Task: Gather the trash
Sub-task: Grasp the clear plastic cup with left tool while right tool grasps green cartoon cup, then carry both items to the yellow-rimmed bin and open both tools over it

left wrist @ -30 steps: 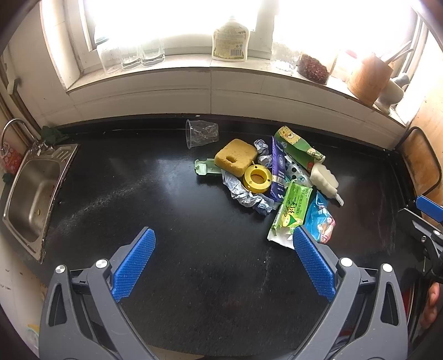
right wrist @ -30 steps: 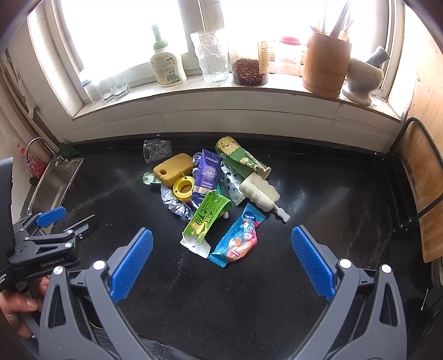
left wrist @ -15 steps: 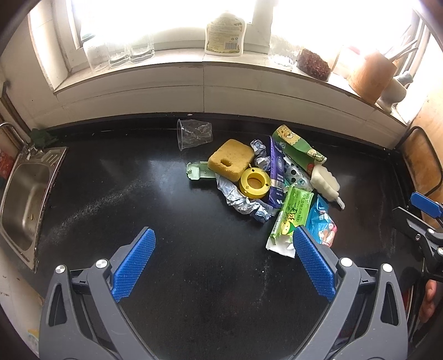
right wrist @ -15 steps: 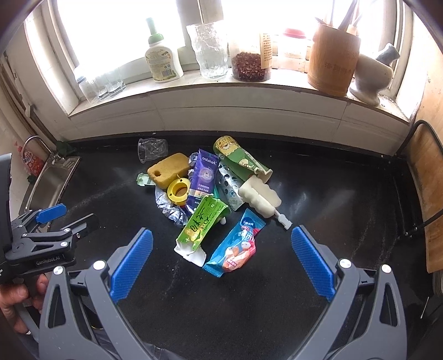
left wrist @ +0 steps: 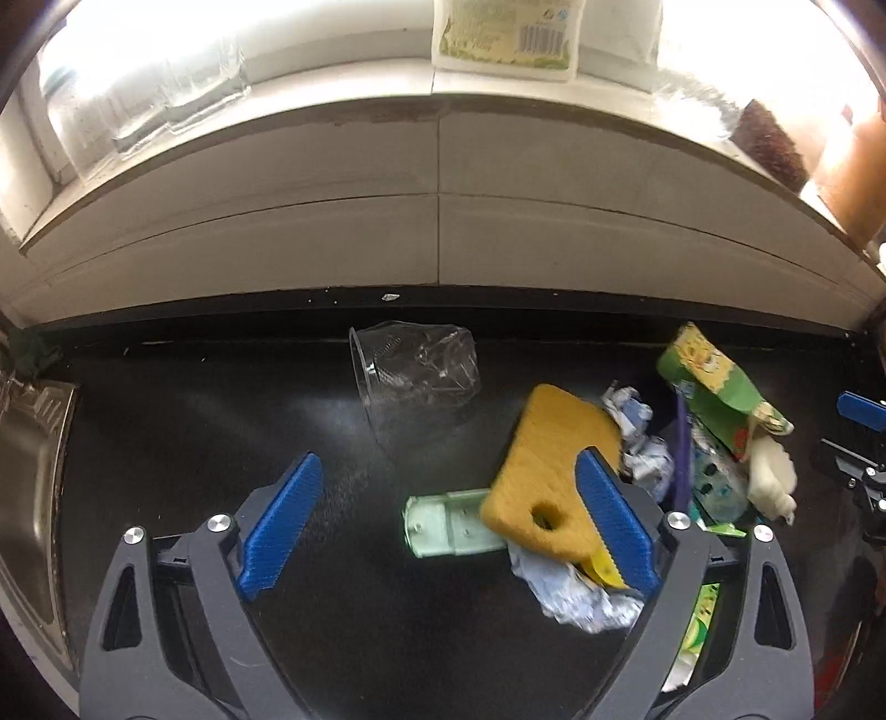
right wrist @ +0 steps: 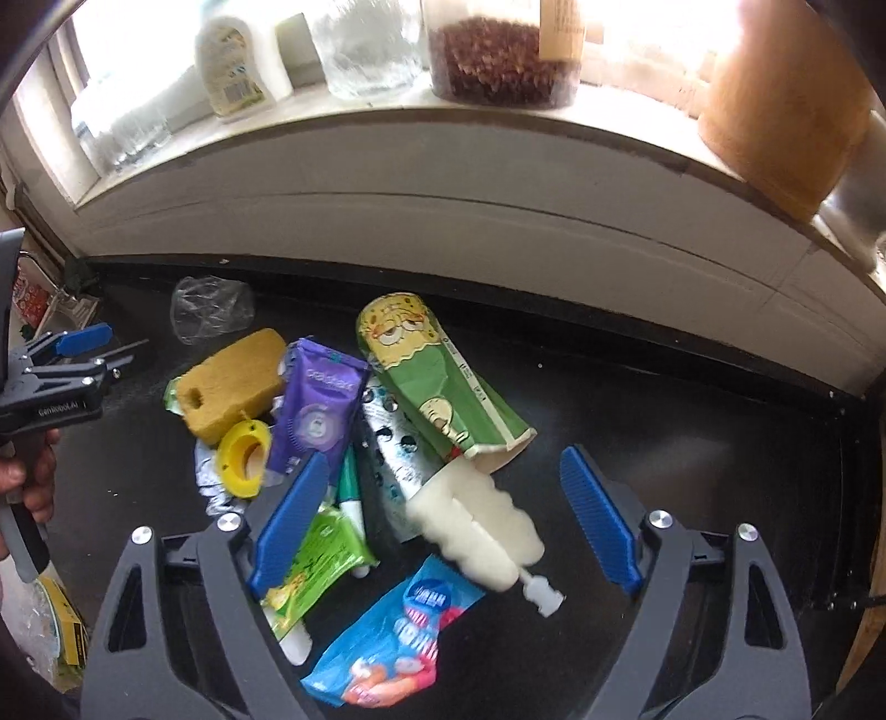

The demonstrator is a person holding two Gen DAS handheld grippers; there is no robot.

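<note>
Nothing collected yet: both tongs, left tongs (left wrist: 443,518) and right tongs (right wrist: 448,518), gape apart and empty over the trash pile (right wrist: 354,443), all of it lying on the black counter (left wrist: 183,421).

Yellow ring (left wrist: 601,570) mostly hidden behind sponge (left wrist: 554,471) and left claw finger; sill bottle (left wrist: 504,33) cut off at top.
</note>
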